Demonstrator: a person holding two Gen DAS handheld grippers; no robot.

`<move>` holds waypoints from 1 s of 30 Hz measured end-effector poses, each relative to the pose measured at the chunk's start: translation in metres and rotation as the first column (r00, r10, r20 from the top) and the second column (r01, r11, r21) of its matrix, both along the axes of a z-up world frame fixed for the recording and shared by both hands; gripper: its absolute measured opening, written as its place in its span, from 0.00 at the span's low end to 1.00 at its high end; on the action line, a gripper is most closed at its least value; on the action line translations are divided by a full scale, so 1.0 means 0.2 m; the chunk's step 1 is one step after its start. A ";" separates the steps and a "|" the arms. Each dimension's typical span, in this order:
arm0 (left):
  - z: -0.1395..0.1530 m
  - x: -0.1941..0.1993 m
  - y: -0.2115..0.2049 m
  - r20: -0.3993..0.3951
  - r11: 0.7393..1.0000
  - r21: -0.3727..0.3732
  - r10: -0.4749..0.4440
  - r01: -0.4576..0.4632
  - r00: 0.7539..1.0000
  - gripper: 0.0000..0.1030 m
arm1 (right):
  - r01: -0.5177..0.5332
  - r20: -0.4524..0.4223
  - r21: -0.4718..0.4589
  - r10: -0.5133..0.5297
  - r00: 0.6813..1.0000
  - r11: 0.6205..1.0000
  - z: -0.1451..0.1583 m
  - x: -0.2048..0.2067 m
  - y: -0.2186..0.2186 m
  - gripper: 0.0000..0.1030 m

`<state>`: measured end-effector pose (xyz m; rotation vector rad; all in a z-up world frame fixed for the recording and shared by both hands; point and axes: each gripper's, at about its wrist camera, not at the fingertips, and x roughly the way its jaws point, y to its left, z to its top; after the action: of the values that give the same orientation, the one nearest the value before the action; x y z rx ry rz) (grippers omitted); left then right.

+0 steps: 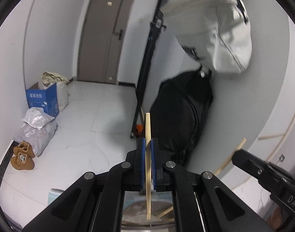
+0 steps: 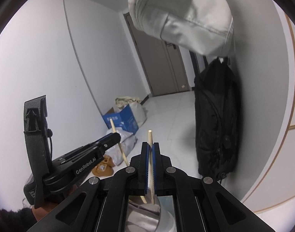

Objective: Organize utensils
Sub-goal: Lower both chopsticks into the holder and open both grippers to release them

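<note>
Chopsticks are the trouble here, one pinched in each tool and both held up in the air, well above the floor and apart from any holder that shows. The left gripper (image 1: 148,145) has its blue pads (image 1: 141,154) clamped on a pale wooden chopstick (image 1: 148,127) that stands nearly upright, its top above the fingers and its lower end hanging down behind them. The right gripper (image 2: 150,148) is likewise closed on a second chopstick (image 2: 150,137), which leans a little and pokes out just above the pads. Each stick is thin, smooth and held at one narrow spot, so I judge it could swivel or slide down if the squeeze eases or the wrist jerks. The two tools are close together, and a careless swing might knock one stick against the other tool and lever it loose. A white bag (image 1: 215,25) hangs overhead and a black coat (image 2: 215,116) hangs just beside; a raised tip could snag either. Where the sticks should go is hidden beneath the tools, so aiming them blind risks a miss.
</note>
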<state>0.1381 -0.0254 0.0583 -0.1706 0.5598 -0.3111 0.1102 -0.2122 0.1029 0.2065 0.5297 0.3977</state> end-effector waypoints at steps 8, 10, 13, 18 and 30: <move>-0.03 0.01 0.00 -0.134 0.986 0.005 -0.166 0.169 0.977 0.02 | -0.069 -0.110 -0.036 0.065 0.992 0.997 -0.15 0.03 0.07 0.03; -0.03 0.02 0.01 -0.175 0.981 -0.020 -0.192 0.191 0.966 0.03 | -0.083 -0.138 -0.034 0.078 0.987 0.996 -0.19 0.03 0.09 0.03; -0.03 0.03 0.02 -0.234 0.974 -0.043 -0.225 0.221 0.946 0.06 | -0.097 -0.155 -0.027 0.091 0.984 0.995 -0.24 0.01 0.10 0.06; -0.01 0.01 0.07 -0.260 0.983 -0.061 -0.182 0.172 0.948 0.41 | -0.098 -0.191 -0.028 0.091 0.977 0.995 -0.28 -0.01 0.10 0.09; 0.07 -0.15 0.24 -0.203 0.995 -0.095 -0.014 -0.005 0.979 0.62 | -0.008 -0.114 0.051 0.014 0.993 0.999 -0.17 -0.27 -0.05 0.55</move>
<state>0.1077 0.0226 0.0721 -0.2959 0.7483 -0.3273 0.0564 -0.2214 0.0688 0.2759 0.6338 0.4118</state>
